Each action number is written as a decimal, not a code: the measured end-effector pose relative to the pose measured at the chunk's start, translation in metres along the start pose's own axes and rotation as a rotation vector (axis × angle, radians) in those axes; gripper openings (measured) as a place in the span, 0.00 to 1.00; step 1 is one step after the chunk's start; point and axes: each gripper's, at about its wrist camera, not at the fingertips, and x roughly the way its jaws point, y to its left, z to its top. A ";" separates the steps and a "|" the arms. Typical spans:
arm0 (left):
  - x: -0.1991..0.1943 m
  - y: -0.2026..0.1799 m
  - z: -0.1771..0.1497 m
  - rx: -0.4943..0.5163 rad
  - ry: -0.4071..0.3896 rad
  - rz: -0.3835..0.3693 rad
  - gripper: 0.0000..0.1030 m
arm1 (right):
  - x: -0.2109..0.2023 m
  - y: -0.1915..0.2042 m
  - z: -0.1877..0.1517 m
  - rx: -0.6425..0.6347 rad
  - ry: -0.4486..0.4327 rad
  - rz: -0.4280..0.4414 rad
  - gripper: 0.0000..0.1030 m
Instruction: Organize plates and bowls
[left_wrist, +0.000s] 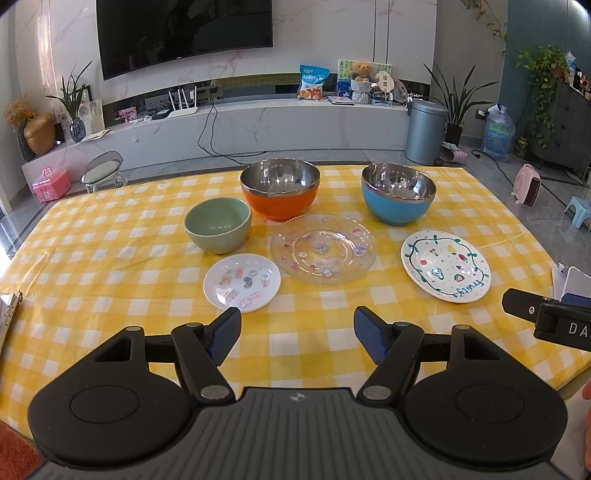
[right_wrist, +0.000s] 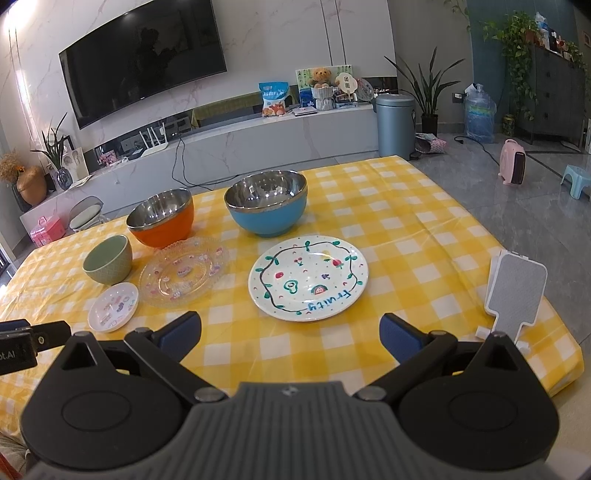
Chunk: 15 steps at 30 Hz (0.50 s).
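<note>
On the yellow checked table stand a green bowl (left_wrist: 218, 225) (right_wrist: 108, 264), an orange steel bowl (left_wrist: 279, 194) (right_wrist: 161, 218) and a blue steel bowl (left_wrist: 398, 194) (right_wrist: 266, 206). In front lie a small white sticker plate (left_wrist: 242, 281) (right_wrist: 113, 306), a clear glass plate (left_wrist: 323, 248) (right_wrist: 183, 271) and a white fruit-painted plate (left_wrist: 445, 270) (right_wrist: 308, 277). My left gripper (left_wrist: 296, 334) is open and empty, just short of the small plate. My right gripper (right_wrist: 290, 330) is open and empty, just short of the fruit plate.
A white and grey stand (right_wrist: 515, 291) sits near the table's right edge. A ring binder (left_wrist: 7, 314) lies at the left edge. Beyond the table are a stool (left_wrist: 103, 171), a TV bench (left_wrist: 236, 125) and a grey bin (left_wrist: 424, 131).
</note>
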 end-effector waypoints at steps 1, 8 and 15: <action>0.000 0.000 0.000 0.000 0.001 0.000 0.80 | 0.000 0.000 0.000 -0.001 0.002 -0.001 0.98; 0.007 0.016 0.003 -0.047 0.024 -0.033 0.76 | 0.006 0.004 0.004 -0.018 0.028 0.006 0.98; 0.024 0.054 0.017 -0.148 0.057 -0.082 0.68 | 0.015 0.039 0.014 -0.114 0.040 0.047 0.94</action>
